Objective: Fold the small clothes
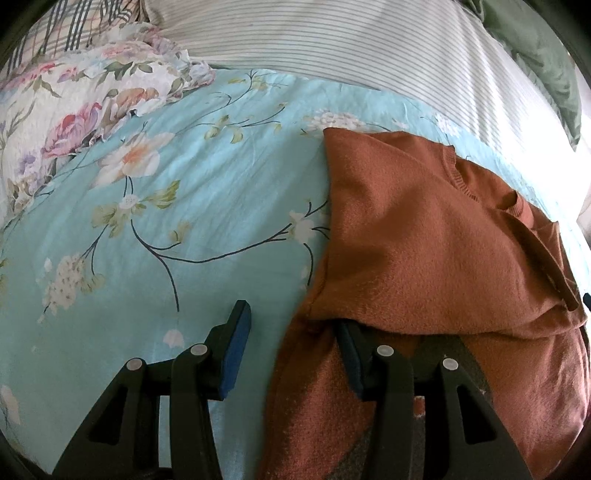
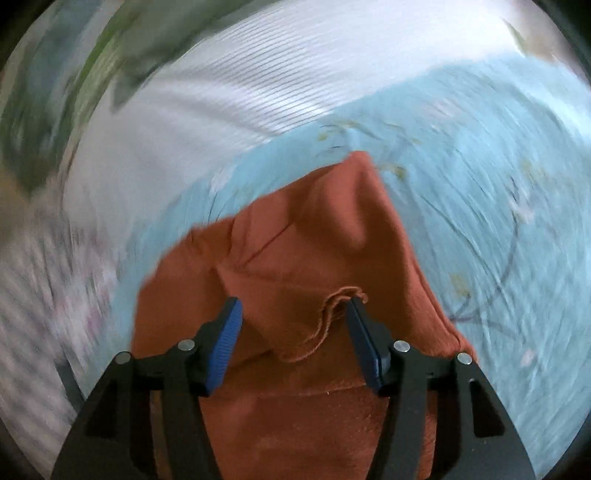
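Note:
A rust-orange knit garment (image 1: 424, 236) lies partly folded on a light blue floral bedsheet (image 1: 166, 221). My left gripper (image 1: 291, 332) is open at the garment's near left edge; its right finger (image 1: 351, 354) sits under a fold of the cloth, its left finger (image 1: 236, 343) over bare sheet. In the right wrist view the garment (image 2: 314, 240) is bunched into a peak. My right gripper (image 2: 293, 325) is open just above it, with a curled hem (image 2: 332, 310) between the jaws. That view is motion-blurred.
A white striped cover (image 1: 332, 40) lies at the back. A floral pillow (image 1: 74, 110) sits at the far left, with a plaid cloth (image 1: 74, 26) behind it. A green cloth (image 1: 535, 55) lies at the far right.

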The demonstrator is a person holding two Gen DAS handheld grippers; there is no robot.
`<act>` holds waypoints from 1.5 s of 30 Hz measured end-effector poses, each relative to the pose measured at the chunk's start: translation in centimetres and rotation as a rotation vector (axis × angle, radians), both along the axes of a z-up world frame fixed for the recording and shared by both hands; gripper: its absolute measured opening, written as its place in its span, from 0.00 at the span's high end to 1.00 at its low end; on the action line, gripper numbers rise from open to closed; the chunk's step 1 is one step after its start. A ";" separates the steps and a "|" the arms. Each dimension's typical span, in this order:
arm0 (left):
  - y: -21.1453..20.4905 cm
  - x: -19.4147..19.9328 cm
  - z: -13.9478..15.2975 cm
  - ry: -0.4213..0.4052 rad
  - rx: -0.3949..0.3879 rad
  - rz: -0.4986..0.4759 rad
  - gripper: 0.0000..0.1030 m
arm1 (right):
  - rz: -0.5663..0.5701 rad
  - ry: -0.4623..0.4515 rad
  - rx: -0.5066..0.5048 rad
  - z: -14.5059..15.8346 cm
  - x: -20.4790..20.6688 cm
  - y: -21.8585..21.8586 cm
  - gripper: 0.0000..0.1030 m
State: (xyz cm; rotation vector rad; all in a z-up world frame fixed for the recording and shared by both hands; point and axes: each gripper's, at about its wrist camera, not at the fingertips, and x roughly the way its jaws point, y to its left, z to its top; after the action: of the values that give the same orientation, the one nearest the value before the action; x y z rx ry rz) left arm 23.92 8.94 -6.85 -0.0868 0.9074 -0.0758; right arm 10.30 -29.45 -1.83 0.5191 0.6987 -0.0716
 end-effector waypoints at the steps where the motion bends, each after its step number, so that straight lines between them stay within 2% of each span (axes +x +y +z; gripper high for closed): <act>1: 0.0 0.0 0.0 0.001 -0.002 0.000 0.53 | 0.062 0.023 -0.093 0.1 0.2 1.0 0.39; 4: 0.1 0.0 -0.1 0.001 -0.009 0.000 0.53 | 0.166 0.077 -0.286 -0.3 0.7 3.4 0.37; 9: 0.1 0.1 -0.1 -0.001 -0.002 0.000 0.53 | 0.283 0.122 -0.518 -1.9 2.0 5.8 0.39; 10: 0.1 0.1 -0.1 -0.002 0.002 -0.001 0.53 | 0.292 0.129 -0.550 -2.2 2.2 5.8 0.51; 11: 0.1 0.1 -0.1 -0.002 0.002 -0.001 0.53 | 0.294 0.136 -0.570 -2.3 2.7 5.8 0.73; 13: 0.1 0.1 -0.1 -0.002 0.000 -0.002 0.53 | 0.286 0.131 -0.538 -2.0 3.4 5.1 0.94; 14: 0.1 0.1 -0.1 -0.001 -0.001 -0.002 0.53 | 0.280 0.120 -0.514 -1.6 3.4 4.6 0.95; 16: 0.1 0.1 -0.1 -0.002 -0.001 -0.001 0.53 | 0.257 0.084 -0.399 -0.3 3.7 3.0 0.95; 18: 0.1 0.1 -0.1 -0.002 -0.002 0.000 0.52 | 0.235 0.043 -0.182 1.1 3.5 0.7 0.95; 19: 0.1 0.0 -0.1 -0.002 -0.004 0.000 0.52 | 0.224 0.016 -0.043 1.7 3.3 -0.7 0.95; 21: 0.1 0.1 -0.1 -0.003 -0.007 0.000 0.52 | 0.216 -0.027 0.134 2.7 2.9 -2.7 0.95; 24: 0.1 0.1 -0.2 -0.003 -0.012 0.000 0.52 | 0.199 -0.069 0.262 4.1 2.1 -4.6 0.95; 26: 0.1 0.1 -0.2 -0.004 -0.013 0.001 0.52 | 0.171 -0.057 0.261 4.2 2.4 -5.3 0.95; 29: 0.1 0.1 -0.2 -0.004 -0.014 0.000 0.52 | 0.091 0.015 0.240 2.3 3.9 -6.7 0.95; 32: 0.2 0.1 -0.3 -0.004 -0.025 0.000 0.52 | 0.034 0.115 0.118 0.0 6.2 -6.9 0.95; 34: 0.3 0.2 -0.3 -0.002 -0.034 0.000 0.52 | 0.023 0.152 0.103 -1.6 7.0 -6.8 0.95; 38: 0.5 0.3 -0.3 0.000 -0.035 0.000 0.52 | -0.021 0.147 0.060 -2.6 6.9 -6.4 0.94; 41: 0.5 0.3 -0.3 0.000 -0.035 -0.001 0.52 | -0.074 0.100 0.004 -1.5 5.0 -5.9 0.94; 43: 0.4 0.3 -0.3 0.001 -0.033 0.000 0.52 | -0.042 0.053 -0.028 -0.4 4.2 -4.5 0.94; 45: 0.4 0.3 -0.3 0.001 -0.026 0.001 0.52 | 0.063 0.070 -0.025 -0.8 4.3 -2.8 0.94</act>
State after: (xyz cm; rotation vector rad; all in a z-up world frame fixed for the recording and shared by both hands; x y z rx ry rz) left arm 24.21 9.30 -7.18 -0.1117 0.9075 -0.0872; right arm 14.57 -32.24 -2.64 0.4721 0.7806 -0.0399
